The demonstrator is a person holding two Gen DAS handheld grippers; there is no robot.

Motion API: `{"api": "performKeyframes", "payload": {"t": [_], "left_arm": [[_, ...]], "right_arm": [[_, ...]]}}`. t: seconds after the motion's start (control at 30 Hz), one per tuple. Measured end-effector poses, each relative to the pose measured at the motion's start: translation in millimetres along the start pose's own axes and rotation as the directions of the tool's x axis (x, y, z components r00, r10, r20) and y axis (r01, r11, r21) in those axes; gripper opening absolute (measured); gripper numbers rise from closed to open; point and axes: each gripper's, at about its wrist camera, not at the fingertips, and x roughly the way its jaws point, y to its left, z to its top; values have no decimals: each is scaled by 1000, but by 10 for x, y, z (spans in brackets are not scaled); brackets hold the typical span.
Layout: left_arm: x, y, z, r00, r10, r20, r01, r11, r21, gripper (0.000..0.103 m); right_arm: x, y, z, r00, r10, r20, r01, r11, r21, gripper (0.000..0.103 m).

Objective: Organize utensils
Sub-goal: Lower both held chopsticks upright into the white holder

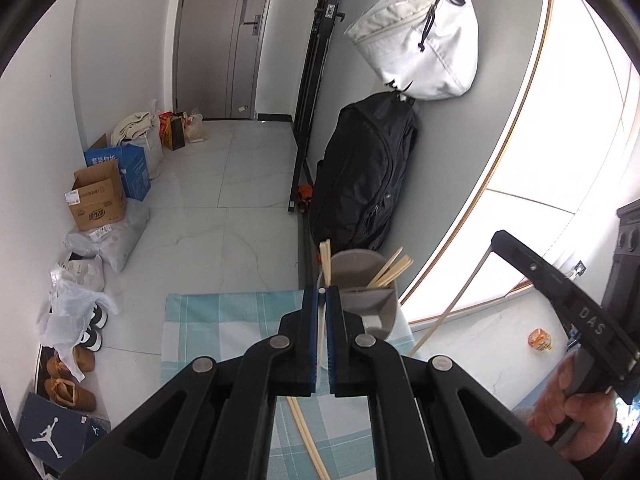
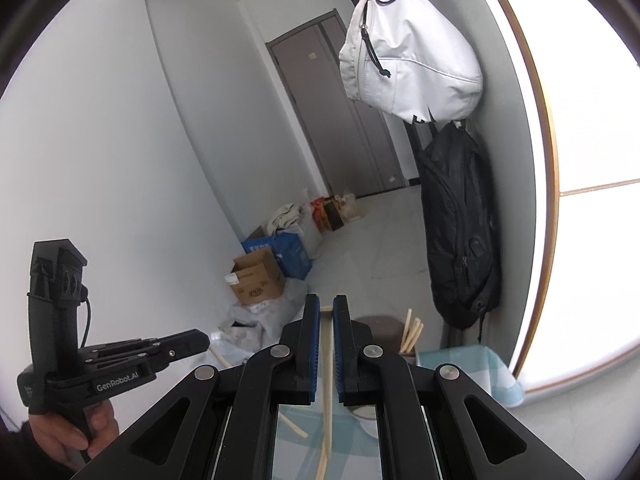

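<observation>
Clamping one pale chopstick (image 1: 321,336) between nearly touching blue pads, left tongs (image 1: 322,294) tilted down over a blue-checked cloth (image 1: 224,320) on the surface. Pinching a second chopstick (image 2: 327,380) in the same way, right tongs (image 2: 326,302) with only a thin slit between the pads, stick running down toward the cloth (image 2: 472,364). Lying loose on the cloth under the left tongs, two more sticks (image 1: 308,440). Standing just beyond both tips, a grey holder (image 1: 360,280) with several chopsticks leaning inside; same holder (image 2: 380,326) low behind the right tongs.

Seen only from the left: shoes and a shoebox along the wall, plus the right hand (image 1: 576,420) wrapped round its grip. Seen only from the right: the left hand (image 2: 72,432) gripping its handle from below. Farther off in both, cardboard boxes (image 1: 98,200), a black backpack (image 1: 368,176), a white bag (image 1: 420,36) and a grey door (image 1: 224,40).
</observation>
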Motion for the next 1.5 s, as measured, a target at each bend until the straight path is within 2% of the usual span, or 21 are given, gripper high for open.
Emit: {"api": "performKeyframes", "payload": {"t": [0.17,0.37,0.63,0.87,1.17,1.37,1.5], "left_arm": [[-71,-113,326,999,-9,39,8,1000,16,0],[13,-206,569,998,-18,62,15,999,40,0],[295,-253,757,998,-46,51,44,998,43,0],[625,-269,718,999,-36,13,35,998,56,0],[943,-179,592,996,-64,-59,67,997,45,0],[1144,-125,486,972,-158,-173,161,987,3,0],[1151,-127,423,965,-164,-203,171,985,18,0]], "right_arm": [[76,4,323,1000,-8,25,9,1000,-19,6],[256,-18,620,998,-25,50,28,998,-53,6],[500,-282,749,993,-68,93,70,997,-17,6],[841,-473,608,990,-125,69,127,992,-23,6],[1108,-533,341,995,-103,-7,103,994,-45,6],[1203,-593,91,994,-75,-78,74,997,-9,6],[1205,-658,-82,991,-63,-120,66,998,18,8]]}}
